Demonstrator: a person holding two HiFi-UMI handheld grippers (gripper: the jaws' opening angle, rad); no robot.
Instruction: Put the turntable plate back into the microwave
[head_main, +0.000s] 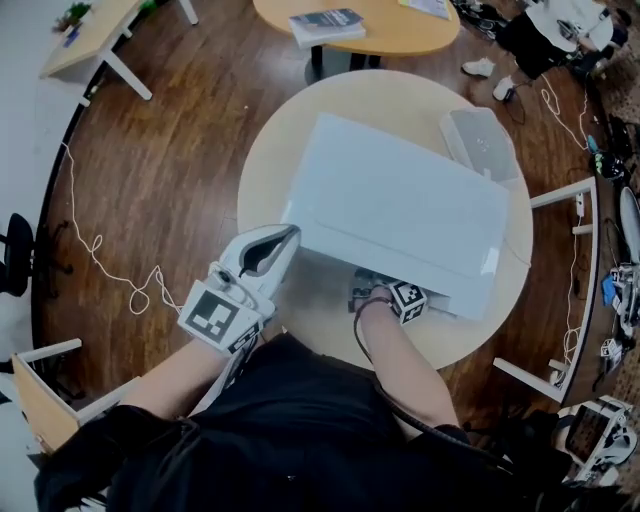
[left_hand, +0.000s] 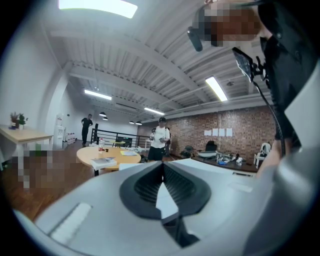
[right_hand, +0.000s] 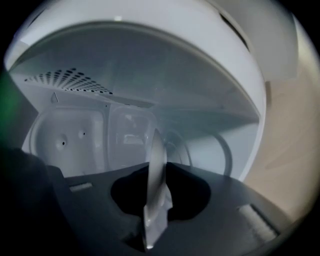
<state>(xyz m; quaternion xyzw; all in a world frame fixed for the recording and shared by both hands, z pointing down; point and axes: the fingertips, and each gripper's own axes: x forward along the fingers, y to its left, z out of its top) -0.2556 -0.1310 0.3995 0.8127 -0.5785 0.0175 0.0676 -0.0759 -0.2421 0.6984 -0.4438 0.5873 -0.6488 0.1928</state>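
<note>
person's black top (head_main: 290, 420) fills the near edge, both forearms reaching out from it. left gripper (left_hand: 162, 169) has its jaws together with nothing between them. it sits by the front left corner of the microwave (head_main: 400, 210). right gripper (right_hand: 156, 175) is pushed into the microwave's open front, jaws clamped on the turntable plate (right_hand: 156, 150).

the plate is clear glass and thin. it shows edge-on, running up and down between the pads, inside the cavity. can't tell if it touches the cavity floor. cavity walls are white, with a patch of perforated vent holes (right_hand: 70, 80) at upper left.

the microwave is a white box on a round pale wood table (head_main: 270, 170). a clear plastic tub (head_main: 480, 140) sits just behind it on the same top. dark plank floor (head_main: 170, 130), with a white cable (head_main: 100, 255) snaking across it. a second round table (head_main: 400, 35) stands further off with a book (head_main: 325, 25) on it, cover print too small to read.

brick wall (left_hand: 220, 142) with white sheets (left_hand: 218, 132) pinned up, unreadable. ceiling strip lights (left_hand: 216, 88). two people (left_hand: 160, 140) stand far back. a black-and-white square marker (head_main: 215, 315) shows on the left gripper's cube.
</note>
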